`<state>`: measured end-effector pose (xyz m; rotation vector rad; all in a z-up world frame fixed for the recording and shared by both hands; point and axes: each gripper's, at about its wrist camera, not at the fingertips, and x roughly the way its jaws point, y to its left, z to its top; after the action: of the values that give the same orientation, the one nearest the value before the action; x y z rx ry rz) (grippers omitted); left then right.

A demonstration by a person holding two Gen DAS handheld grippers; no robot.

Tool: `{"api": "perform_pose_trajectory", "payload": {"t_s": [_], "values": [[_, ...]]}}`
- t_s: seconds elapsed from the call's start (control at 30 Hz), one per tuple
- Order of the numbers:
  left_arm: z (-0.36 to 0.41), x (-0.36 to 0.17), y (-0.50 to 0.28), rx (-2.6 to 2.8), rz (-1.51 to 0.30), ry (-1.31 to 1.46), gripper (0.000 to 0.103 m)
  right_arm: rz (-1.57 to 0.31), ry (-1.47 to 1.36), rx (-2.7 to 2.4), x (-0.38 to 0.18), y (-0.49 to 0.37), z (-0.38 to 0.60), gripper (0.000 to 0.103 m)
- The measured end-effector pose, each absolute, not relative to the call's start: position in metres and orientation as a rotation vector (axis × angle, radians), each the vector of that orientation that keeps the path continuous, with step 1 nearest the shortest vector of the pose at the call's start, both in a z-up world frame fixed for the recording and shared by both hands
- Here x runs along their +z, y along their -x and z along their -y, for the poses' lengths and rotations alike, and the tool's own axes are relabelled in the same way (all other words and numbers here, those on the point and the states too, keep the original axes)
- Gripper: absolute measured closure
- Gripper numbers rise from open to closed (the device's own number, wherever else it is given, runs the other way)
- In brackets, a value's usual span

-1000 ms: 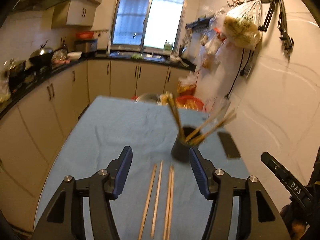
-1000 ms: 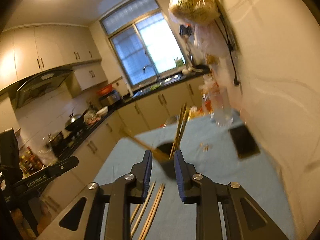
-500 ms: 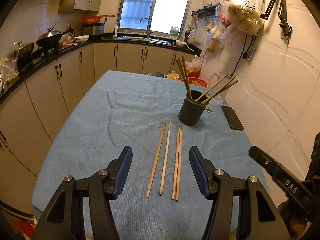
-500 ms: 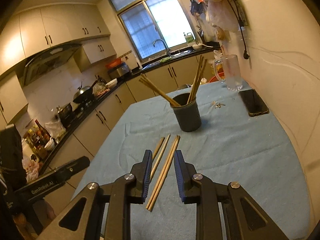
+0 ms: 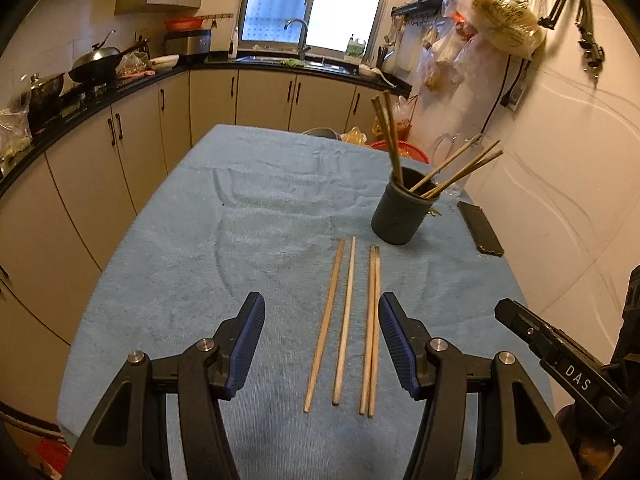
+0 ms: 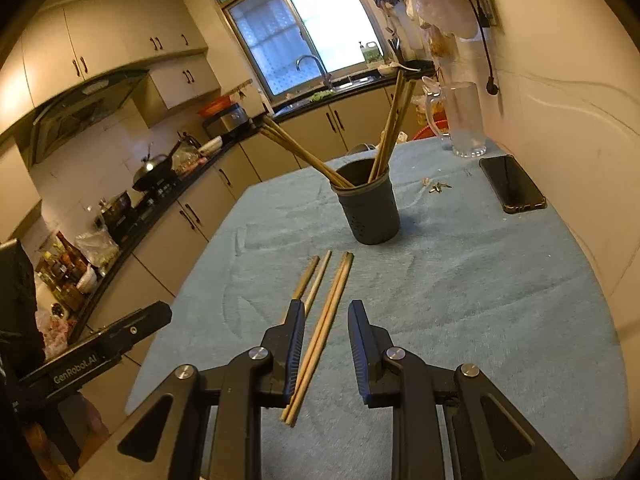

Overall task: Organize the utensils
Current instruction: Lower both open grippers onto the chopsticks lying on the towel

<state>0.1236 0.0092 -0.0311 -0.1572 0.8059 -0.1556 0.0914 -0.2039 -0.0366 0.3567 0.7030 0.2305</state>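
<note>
- A dim kitchen is framing the scene, with a table under a blue towel cloth point(image 5: 224, 240) running toward the window and cabinets lining the left side.
- The left gripper point(image 5: 322, 344) is hovering with its jaws spread wide and nothing between them, above the near ends of four loose chopsticks point(image 5: 348, 328) lying side by side on the cloth.
- Beyond their far tips, a dark utensil cup point(image 5: 396, 216) is standing upright, already bristling with splayed chopsticks, with a black phone point(image 5: 480, 228) lying just to its right.
- The right gripper point(image 6: 326, 350) is straddling the right-hand pair point(image 6: 320, 332), jaws partly open and empty.
- Risk: the thin sticks are likely to roll or split as the pads are closing, leaving one behind.
- Risk: a long stick could knock the leaning ones or tip the cup on insertion.
</note>
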Motion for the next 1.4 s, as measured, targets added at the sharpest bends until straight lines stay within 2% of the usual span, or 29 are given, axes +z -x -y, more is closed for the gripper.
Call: {"api": "perform_pose_trajectory", "payload": {"t_s": [0.33,0.57,0.9,1.17,1.4], "values": [[-0.004,-0.065,-0.186,-0.166,-0.903,0.140,0.043,-0.828,-0.353,0.248,-0.074,-0.160,0.192,0.077],[0.001,-0.091,-0.230,-0.164,-0.967,0.107,0.043,-0.909,-0.334,0.241,-0.101,-0.218,0.185,0.068],[0.003,-0.112,-0.257,-0.180,-1.010,0.110,0.043,-1.029,-0.286,0.218,-0.133,-0.276,0.168,0.069],[0.002,-0.118,-0.262,-0.189,-1.022,0.118,0.043,-1.069,-0.249,0.214,-0.142,-0.284,0.153,0.086],[0.013,-0.115,-0.270,-0.211,-1.021,0.056,0.043,-1.126,-0.238,0.179,-0.143,-0.306,0.150,0.089]]}}
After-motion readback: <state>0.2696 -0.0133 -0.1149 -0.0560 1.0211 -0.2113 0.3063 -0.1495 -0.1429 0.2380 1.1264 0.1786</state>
